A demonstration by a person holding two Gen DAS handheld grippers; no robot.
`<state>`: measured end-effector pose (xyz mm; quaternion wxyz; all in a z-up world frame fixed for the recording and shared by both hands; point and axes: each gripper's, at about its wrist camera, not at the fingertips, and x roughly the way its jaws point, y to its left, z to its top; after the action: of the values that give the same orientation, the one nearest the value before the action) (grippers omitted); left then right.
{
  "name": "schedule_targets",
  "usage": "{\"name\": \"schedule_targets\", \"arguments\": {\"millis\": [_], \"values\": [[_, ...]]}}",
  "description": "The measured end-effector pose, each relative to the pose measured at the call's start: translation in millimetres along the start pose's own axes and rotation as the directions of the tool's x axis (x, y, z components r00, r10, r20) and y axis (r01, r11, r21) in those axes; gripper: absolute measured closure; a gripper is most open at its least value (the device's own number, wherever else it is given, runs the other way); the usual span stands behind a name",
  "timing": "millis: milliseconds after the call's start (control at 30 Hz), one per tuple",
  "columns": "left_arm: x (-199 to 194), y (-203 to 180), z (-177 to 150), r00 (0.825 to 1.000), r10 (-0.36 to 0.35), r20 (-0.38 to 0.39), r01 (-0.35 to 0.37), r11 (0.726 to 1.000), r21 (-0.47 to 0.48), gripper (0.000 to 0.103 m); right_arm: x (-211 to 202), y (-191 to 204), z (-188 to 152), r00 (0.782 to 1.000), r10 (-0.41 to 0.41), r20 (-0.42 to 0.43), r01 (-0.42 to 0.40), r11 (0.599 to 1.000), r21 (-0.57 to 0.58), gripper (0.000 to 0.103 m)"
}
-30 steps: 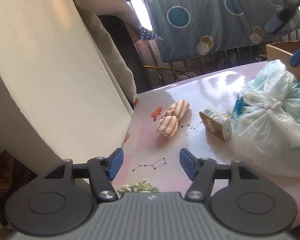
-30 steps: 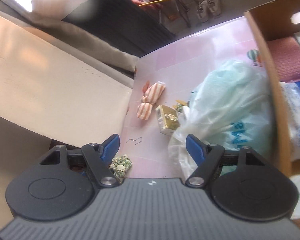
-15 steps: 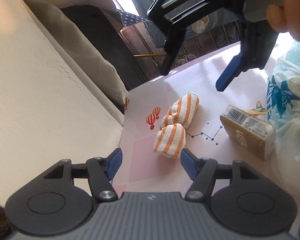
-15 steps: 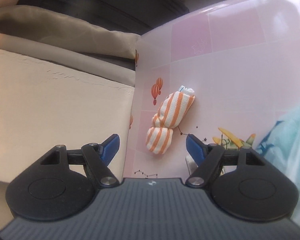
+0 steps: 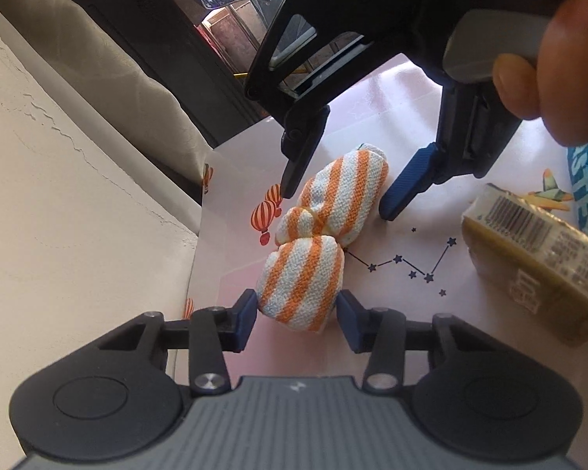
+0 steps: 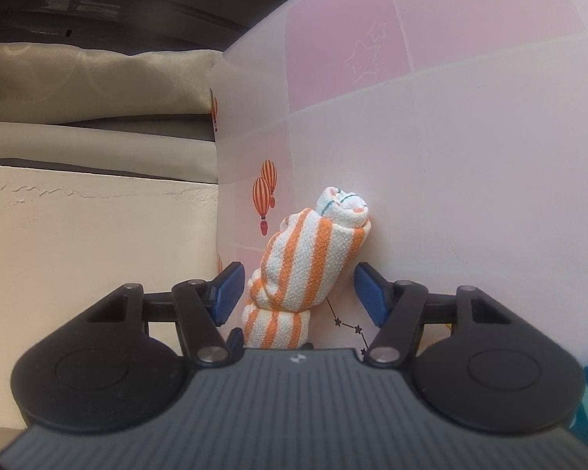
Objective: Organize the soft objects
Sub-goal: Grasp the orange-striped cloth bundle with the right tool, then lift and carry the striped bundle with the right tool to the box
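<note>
1. The left gripper (image 5: 297, 315) has its jaws closing around the near lobe of an orange-and-white striped cloth bundle (image 5: 317, 246); the left blue pad (image 5: 245, 315) meets the cloth's edge, while a sliver of gap shows at the right pad.
2. The right gripper (image 6: 296, 293) straddles the far lobe of the same bundle (image 6: 307, 270) (knotted at the middle); its jaws are closing too, with clear gaps on both sides, so nothing is held yet.
3. The bundle lies on a pink tablecloth (image 6: 470, 156) printed with hot-air balloons (image 6: 264, 192) and star constellations (image 5: 411, 266), directly ahead of both grippers.
4. To the right of the left gripper sits a yellow-brown packet with a barcode (image 5: 537, 262), apart from the bundle.
5. A hand (image 5: 560, 62) grips the right gripper's handle, above and beyond the left gripper; a cream wall (image 5: 70, 215) stands to its left.
</note>
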<state>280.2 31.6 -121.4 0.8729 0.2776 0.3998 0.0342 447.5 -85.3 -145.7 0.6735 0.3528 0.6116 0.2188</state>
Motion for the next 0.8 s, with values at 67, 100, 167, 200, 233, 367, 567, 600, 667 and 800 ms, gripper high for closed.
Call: {"name": "schedule_targets", "arguments": {"millis": [67, 100, 167, 200, 233, 367, 567, 600, 667, 800], "values": [[-0.7, -3.2, -1.2, 1.0, 0.013, 0.006, -0.013, 1.0, 0.012, 0.065, 1.8, -0.7, -0.4, 1.0, -0.002, 0.0, 0.002, 1.0, 0.001, 0.048], [-1.3, -5.0, -0.9, 1.0, 0.022, 0.007, -0.022, 1.0, 0.015, 0.068, 1.2, -1.7, -1.2, 1.0, -0.001, 0.0, 0.001, 1.0, 0.002, 0.051], [-4.0, -5.9, -1.7, 0.999, 0.03, 0.014, -0.03, 1.0, 0.009, 0.071, 0.8, -3.5, -2.2, 1.0, -0.002, 0.008, 0.002, 1.0, 0.014, 0.057], [-4.4, -6.5, -0.8, 0.999, 0.03, 0.017, -0.03, 1.0, 0.005, 0.073, 1.8, -3.5, -1.8, 1.0, 0.0, 0.011, 0.0, 1.0, 0.02, 0.059], [-5.2, -7.0, 0.3, 0.999, 0.029, 0.021, -0.029, 1.0, 0.002, 0.074, 1.6, -3.9, -2.2, 1.0, 0.003, 0.015, -0.003, 1.0, 0.025, 0.062], [-23.8, -8.5, 0.6, 0.997, 0.058, 0.05, -0.059, 0.998, 0.019, 0.075, -7.3, -2.1, -7.4, 0.999, 0.037, 0.025, -0.038, 0.999, 0.028, 0.067], [-72.3, 2.8, 5.2, 0.987, 0.097, 0.129, -0.097, 0.995, -0.003, 0.075, -43.4, 22.0, -24.0, 0.993, 0.109, 0.053, -0.108, 0.994, -0.016, 0.069], [-84.0, 4.9, 6.2, 0.984, 0.1, 0.146, -0.1, 0.995, -0.009, 0.075, -53.6, 28.5, -28.5, 0.991, 0.12, 0.062, -0.118, 0.992, -0.031, 0.069], [-105.4, 7.5, 7.6, 0.978, 0.107, 0.18, -0.106, 0.994, -0.014, 0.075, -75.0, 38.9, -37.9, 0.987, 0.139, 0.08, -0.135, 0.989, -0.06, 0.069], [-157.0, 5.7, 10.2, 0.959, 0.091, 0.269, -0.092, 0.996, -0.008, 0.074, -132.0, 52.9, -62.1, 0.977, 0.17, 0.125, -0.155, 0.98, -0.122, 0.069]]}}
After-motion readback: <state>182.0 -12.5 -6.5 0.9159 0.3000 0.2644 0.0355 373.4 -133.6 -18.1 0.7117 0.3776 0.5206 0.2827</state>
